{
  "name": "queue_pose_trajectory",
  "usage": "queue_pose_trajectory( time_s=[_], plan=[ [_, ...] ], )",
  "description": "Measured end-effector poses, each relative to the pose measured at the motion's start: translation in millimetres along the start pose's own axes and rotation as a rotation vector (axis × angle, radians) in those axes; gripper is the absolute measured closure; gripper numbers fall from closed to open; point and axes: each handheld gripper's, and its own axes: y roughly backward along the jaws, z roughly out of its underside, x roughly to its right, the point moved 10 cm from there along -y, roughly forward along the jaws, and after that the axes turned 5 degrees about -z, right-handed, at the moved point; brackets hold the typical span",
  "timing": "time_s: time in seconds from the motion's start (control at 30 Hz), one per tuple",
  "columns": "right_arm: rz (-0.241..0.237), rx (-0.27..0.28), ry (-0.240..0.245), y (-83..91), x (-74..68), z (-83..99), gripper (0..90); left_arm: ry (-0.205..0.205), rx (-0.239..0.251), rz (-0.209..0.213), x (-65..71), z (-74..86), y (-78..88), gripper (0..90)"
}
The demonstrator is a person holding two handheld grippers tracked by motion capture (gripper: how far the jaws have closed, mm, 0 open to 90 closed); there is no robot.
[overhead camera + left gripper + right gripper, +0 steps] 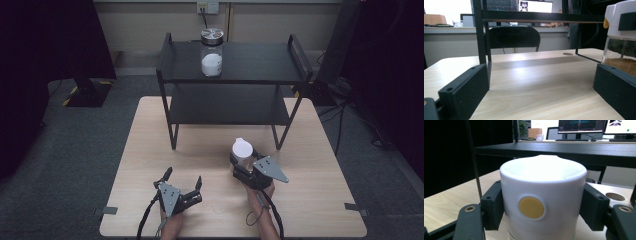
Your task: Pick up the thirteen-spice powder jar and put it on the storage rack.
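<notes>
Right gripper view shows your right claw clamped on the white-capped jar; keep it upright. Your left claw rests apart near the worktop's front edge.

I am holding a white-lidded jar upright in my right gripper, near the table's middle, just in front of the black shelf rack. Its lid is sitting closed, showing 1 round yellow button, and my 2 jaws are pressing against the lid's sides. Brown powder is lying in its clear body. A 2nd jar, clear with a metal lid and white powder, is standing upright on the rack's top shelf.
</notes>
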Motion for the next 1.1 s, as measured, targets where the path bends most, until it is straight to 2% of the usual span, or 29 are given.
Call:
queue_pose_trajectory(
  time_s=[0.27,0.63,0.87,1.1],
  plan=[
    [-0.046,-0.006,0.003,4.6,3.1,-13.6,30.1,0.005,-0.001,-0.003,-0.2,-0.1,0.0,0.0],
    [-0.104,-0.009,0.031,8.0,6.1,-33.5,30.1,0.017,-0.003,-0.008,-1.1,-0.2,-0.3,0.0],
    [-0.136,-0.023,0.024,9.7,8.5,-45.3,30.1,0.001,-0.002,-0.011,0.6,-0.1,-0.1,0.0],
    [-0.161,-0.014,0.037,13.2,11.1,-63.9,30.1,0.0,-0.001,-0.015,1.2,-0.1,0.0,0.0]
  ],
)
